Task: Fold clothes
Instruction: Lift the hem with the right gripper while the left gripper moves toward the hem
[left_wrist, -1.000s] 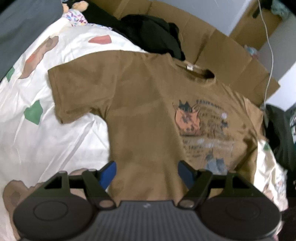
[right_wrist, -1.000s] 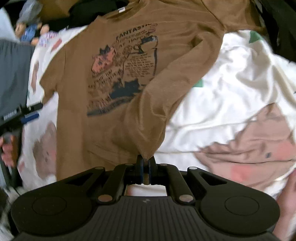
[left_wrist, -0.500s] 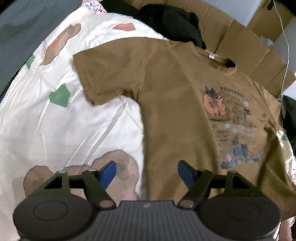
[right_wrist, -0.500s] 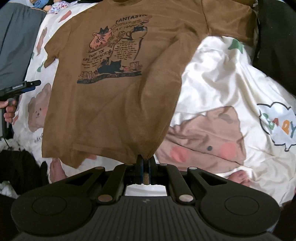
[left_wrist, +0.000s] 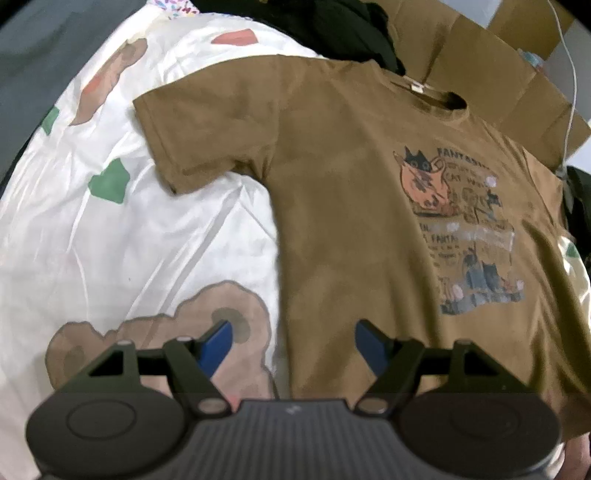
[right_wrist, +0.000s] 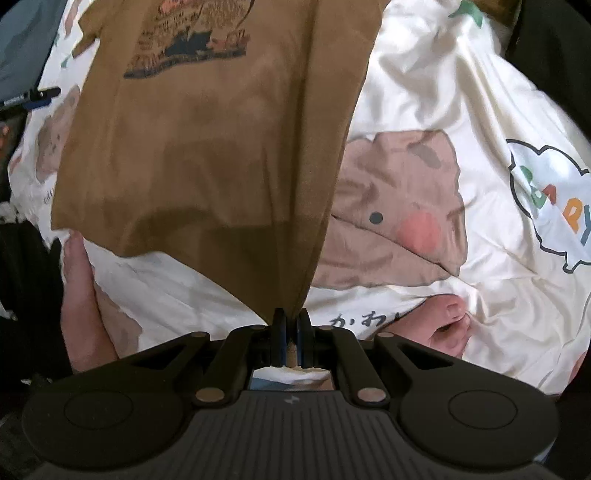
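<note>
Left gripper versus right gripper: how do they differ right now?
The left gripper has its jaws wide apart and holds nothing; the right gripper is pinched shut on a bottom corner of the brown T-shirt. The left one hangs over the shirt's side edge and the bear-print sheet; cloth runs taut up from the right one. Both have blue pads and point down at the bed.

Both cameras sit just behind their own gripper fingers and look steeply down at the bed (left_wrist: 110, 236). The left wrist view takes in the whole brown T-shirt (left_wrist: 332, 184) from the hem side, up to the cardboard (left_wrist: 480, 66) beyond the collar. The right wrist view hangs closer, seemingly over the hem corner, and shares the shirt's print (right_wrist: 192, 40) and the bear-patterned sheet.
</note>
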